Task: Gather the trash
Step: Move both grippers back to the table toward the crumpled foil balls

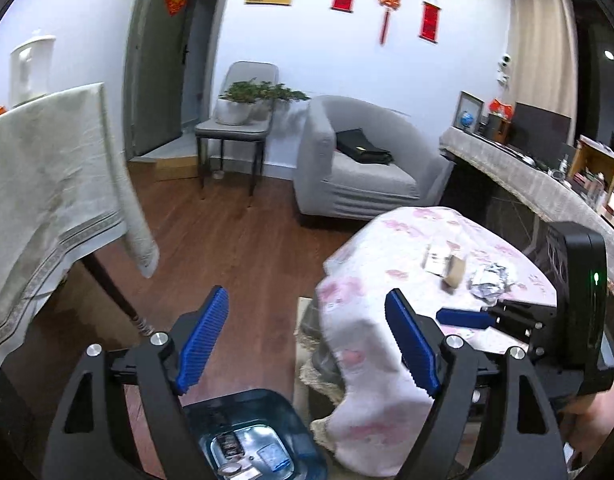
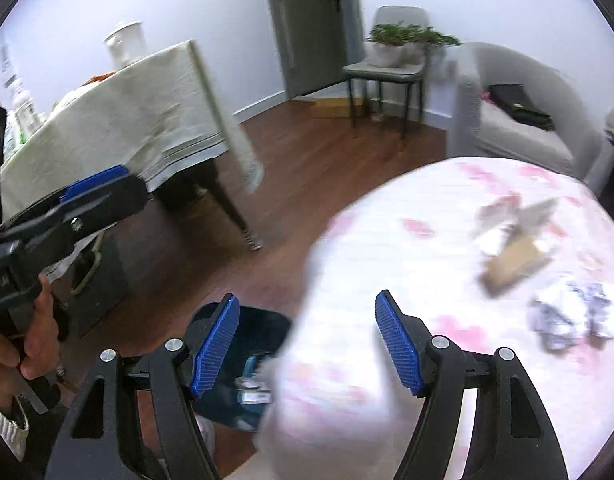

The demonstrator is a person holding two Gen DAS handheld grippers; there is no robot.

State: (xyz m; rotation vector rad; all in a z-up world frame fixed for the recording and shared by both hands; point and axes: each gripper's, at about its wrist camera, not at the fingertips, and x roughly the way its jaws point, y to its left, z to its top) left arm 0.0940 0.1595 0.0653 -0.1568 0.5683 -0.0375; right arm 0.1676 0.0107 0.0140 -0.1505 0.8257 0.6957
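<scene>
Scraps of trash lie on a small table (image 1: 371, 280) draped in a pink-flowered cloth: a crumpled silvery wrapper (image 1: 489, 280), a brown cardboard piece (image 1: 455, 272) beside it, and a white printed packet (image 1: 437, 260) touching the cardboard. On the wooden floor just beside the table stands a blue bin (image 1: 247, 436), with a few discarded items already in its bottom (too small to identify).

The left gripper (image 1: 307, 344) hangs over the gap between bin and table, its blue-padded jaws spread wide with nothing between them. The right gripper (image 2: 307, 344) hovers above the table's near edge, jaws likewise apart and empty; the wrapper and cardboard sit well ahead of it, blurred in that view.

Beyond stand a larger table under a cream cloth (image 1: 47, 184), a grey armchair (image 1: 359, 172) and a chair holding a potted plant (image 1: 243, 104).
</scene>
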